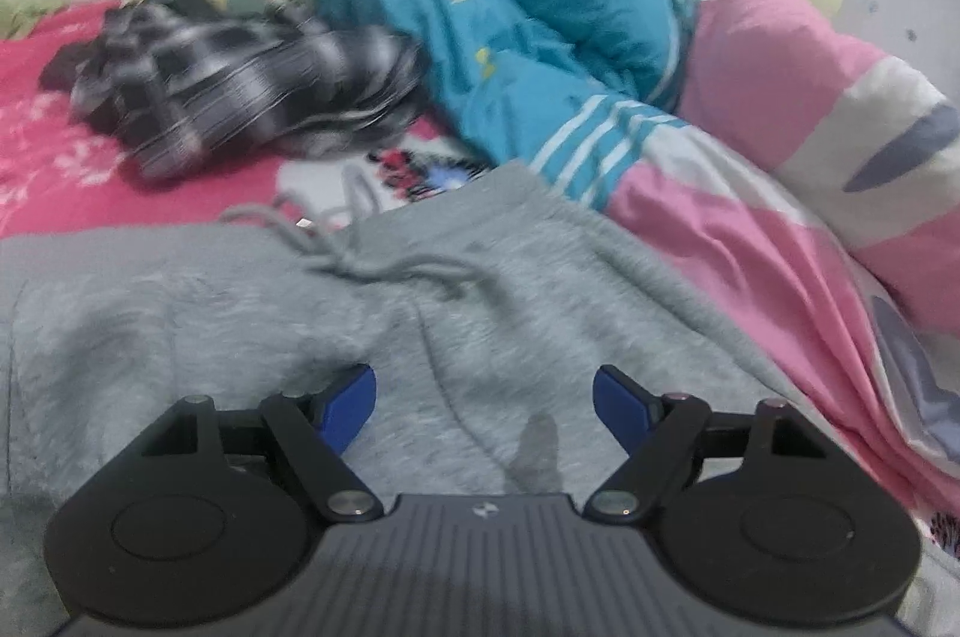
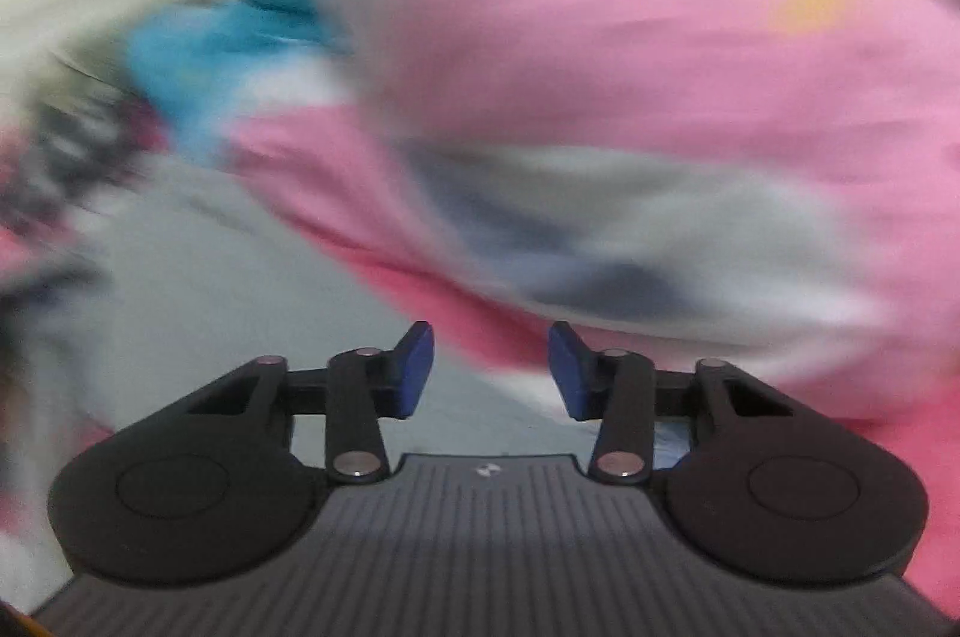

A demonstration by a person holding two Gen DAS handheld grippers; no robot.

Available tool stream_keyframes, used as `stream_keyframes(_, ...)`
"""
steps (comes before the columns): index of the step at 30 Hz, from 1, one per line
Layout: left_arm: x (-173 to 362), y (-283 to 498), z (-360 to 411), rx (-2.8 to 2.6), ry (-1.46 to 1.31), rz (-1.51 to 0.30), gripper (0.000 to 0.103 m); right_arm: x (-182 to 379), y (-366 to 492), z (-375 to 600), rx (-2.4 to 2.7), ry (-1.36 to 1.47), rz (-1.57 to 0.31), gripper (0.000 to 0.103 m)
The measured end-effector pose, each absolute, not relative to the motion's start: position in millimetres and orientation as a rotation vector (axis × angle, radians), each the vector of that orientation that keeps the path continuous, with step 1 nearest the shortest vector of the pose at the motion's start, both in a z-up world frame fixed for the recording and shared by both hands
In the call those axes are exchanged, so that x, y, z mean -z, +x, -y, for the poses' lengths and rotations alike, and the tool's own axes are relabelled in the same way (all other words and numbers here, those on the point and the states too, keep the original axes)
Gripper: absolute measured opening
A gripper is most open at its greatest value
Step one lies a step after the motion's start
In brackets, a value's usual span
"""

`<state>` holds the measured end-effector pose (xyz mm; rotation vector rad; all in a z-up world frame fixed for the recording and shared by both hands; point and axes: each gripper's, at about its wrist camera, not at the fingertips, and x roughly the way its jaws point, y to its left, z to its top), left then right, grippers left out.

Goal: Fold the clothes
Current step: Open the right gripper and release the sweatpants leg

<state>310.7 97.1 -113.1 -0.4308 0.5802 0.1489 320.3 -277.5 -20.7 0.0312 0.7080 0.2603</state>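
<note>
Left hand-held gripper [image 1: 483,400] stood wide open, empty, directly over the grey fleece drawstring garment [image 1: 240,313], which lay spread on the pink floral bed sheet [image 1: 54,169]. Right hand-held gripper [image 2: 491,373] was also open, holding nothing, near the pink-and-white quilt [image 2: 630,54]; that view was badly blurred. Counted: one grey garment, one black-and-white checked garment [image 1: 240,84], one teal quilt [image 1: 540,54].

My left gripper [image 1: 484,406], seen from its wrist camera: both blue fingertips [image 1: 348,406] spread wide apart, nothing held between them, black linkage arms angled outward from the ribbed body. My right gripper [image 2: 491,371], seen from its own wrist camera: blue fingertips [image 2: 414,370] parted more narrowly, likewise empty, linkages nearly upright.
</note>
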Motion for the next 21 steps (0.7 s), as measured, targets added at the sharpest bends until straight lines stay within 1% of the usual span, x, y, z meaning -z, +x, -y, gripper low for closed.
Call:
stream_keyframes(2,114,310,-99,-0.154,-0.438,-0.570,0.079,38,359,236,-0.381,0.096,-0.753,0.030)
stream_keyframes(4,115,310,-97,-0.163,-0.420,-0.571,0.079,59,396,192,-0.455,0.086,-0.789,0.022)
stream_keyframes(5,115,310,-96,-0.166,-0.411,-0.572,0.079,69,414,173,-0.475,0.073,-0.806,0.020)
stream_keyframes(6,115,310,-95,-0.168,-0.402,-0.571,0.079,79,432,158,-0.474,0.062,-0.818,0.015)
stream_keyframes(8,116,310,-93,-0.172,-0.383,-0.571,0.079,100,468,130,-0.462,0.041,-0.839,0.013)
stream_keyframes(10,117,310,-94,-0.172,-0.380,-0.571,0.079,123,503,115,-0.384,-0.024,-0.825,0.003)
stream_keyframes(11,117,310,-94,-0.171,-0.381,-0.571,0.079,123,512,113,-0.357,-0.018,-0.823,0.000)
stream_keyframes(15,116,311,-94,-0.180,-0.387,-0.576,0.079,107,531,113,-0.286,0.049,-0.832,0.000)
stream_keyframes(16,116,311,-94,-0.183,-0.388,-0.578,0.079,99,525,113,-0.315,0.062,-0.821,0.005)
stream_keyframes(19,116,310,-95,-0.191,-0.400,-0.579,0.079,78,507,105,-0.441,0.101,-0.775,0.005)
stream_keyframes(21,116,310,-95,-0.189,-0.397,-0.576,0.079,81,513,90,-0.494,0.121,-0.793,0.005)
